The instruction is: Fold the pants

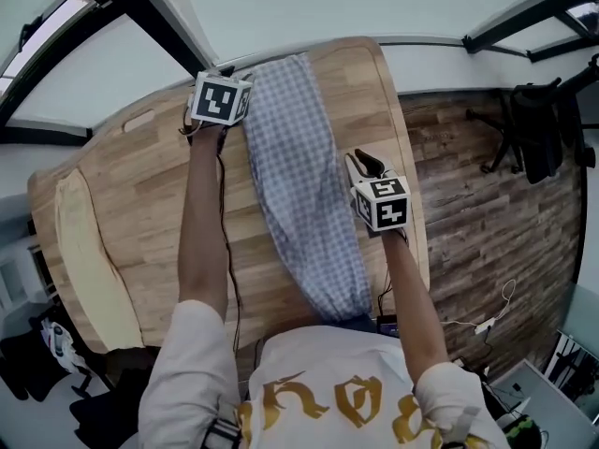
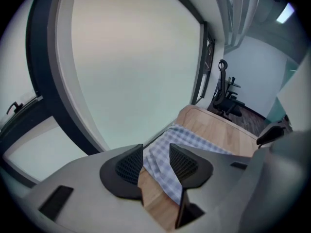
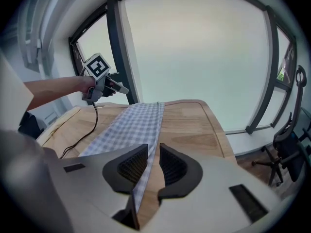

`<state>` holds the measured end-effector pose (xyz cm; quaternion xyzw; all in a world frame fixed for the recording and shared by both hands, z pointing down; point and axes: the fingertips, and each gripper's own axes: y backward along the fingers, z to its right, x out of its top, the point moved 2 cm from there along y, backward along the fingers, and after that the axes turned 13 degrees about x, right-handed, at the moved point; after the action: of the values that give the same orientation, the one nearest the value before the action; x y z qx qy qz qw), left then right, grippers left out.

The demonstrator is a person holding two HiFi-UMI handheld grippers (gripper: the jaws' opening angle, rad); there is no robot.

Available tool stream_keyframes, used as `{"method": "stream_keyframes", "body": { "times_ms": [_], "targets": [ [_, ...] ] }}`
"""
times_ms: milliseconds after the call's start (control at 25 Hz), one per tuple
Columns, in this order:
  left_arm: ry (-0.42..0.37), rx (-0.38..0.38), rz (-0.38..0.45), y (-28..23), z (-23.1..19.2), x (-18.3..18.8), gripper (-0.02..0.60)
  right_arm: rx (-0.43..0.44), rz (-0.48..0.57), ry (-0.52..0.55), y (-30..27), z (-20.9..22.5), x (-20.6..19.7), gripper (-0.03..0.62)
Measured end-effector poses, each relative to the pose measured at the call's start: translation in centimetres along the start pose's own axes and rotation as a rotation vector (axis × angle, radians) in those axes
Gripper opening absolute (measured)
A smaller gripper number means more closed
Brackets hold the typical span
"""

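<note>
The pants [image 1: 304, 185], a blue-and-white checked pair, lie flat on the wooden surface [image 1: 150, 185] as one long narrow strip. The strip runs from the far edge toward the person, and its near end hangs over the front edge. The legs appear already stacked one on the other, so the lengthwise fold is judged complete and the crosswise fold remains. The left gripper [image 2: 156, 157] is held over the far end of the strip, at its left edge. Its jaws stand moderately apart with nothing pinched; cloth and bare wood show through the gap. This places it to take the far corner. The right gripper [image 3: 153, 161] is held near mid-length, just beside the right edge of the strip. Its jaws show only a narrow gap, and the cloth edge is visible beyond them, not clamped. Both grippers point steeply downward, which suits a pinch on thin fabric lying flat. A pale yellow cloth [image 1: 89, 260] lies along the left edge of the surface, well apart from the pants. A black cable [image 1: 227, 241] trails from the left gripper across the wood, just beside the pants; it should be kept out of the fold.
</note>
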<state>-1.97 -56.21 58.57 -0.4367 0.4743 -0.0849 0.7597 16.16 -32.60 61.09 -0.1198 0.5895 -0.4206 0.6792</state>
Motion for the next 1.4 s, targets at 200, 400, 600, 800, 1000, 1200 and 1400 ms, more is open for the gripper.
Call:
{"method": "stream_keyframes", "body": {
  "times_ms": [200, 400, 600, 800, 1000, 1200, 1400],
  "targets": [
    [0.072, -0.073, 0.034, 5.7, 2.8, -3.3, 0.186, -0.009, 0.002, 0.004, 3.5, -3.5, -2.5, 0.094],
    [0.089, -0.114, 0.073, 9.1, 5.6, -4.7, 0.081, -0.019, 0.024, 0.006, 5.9, -6.0, -3.5, 0.092],
    [0.139, -0.125, 0.143, 14.2, 8.1, -5.8, 0.055, -0.031, 0.075, 0.026, 10.2, -7.9, -4.0, 0.045],
    [0.116, -0.095, 0.222, 18.9, 10.6, -6.8, 0.049, 0.084, 0.086, 0.024, 13.3, -9.7, -6.2, 0.023],
    [0.134, -0.046, 0.236, 24.4, 12.9, -8.6, 0.049, 0.154, 0.102, 0.040, 16.0, -10.3, -9.4, 0.023],
    [0.129, 0.046, 0.223, 30.2, 16.6, -11.3, 0.049, 0.194, 0.136, 0.117, 20.1, -10.3, -10.8, 0.023],
    [0.320, 0.051, 0.271, 36.4, 21.6, -14.3, 0.049, 0.258, 0.170, 0.175, 25.0, -11.1, -13.5, 0.023]
  ]
}}
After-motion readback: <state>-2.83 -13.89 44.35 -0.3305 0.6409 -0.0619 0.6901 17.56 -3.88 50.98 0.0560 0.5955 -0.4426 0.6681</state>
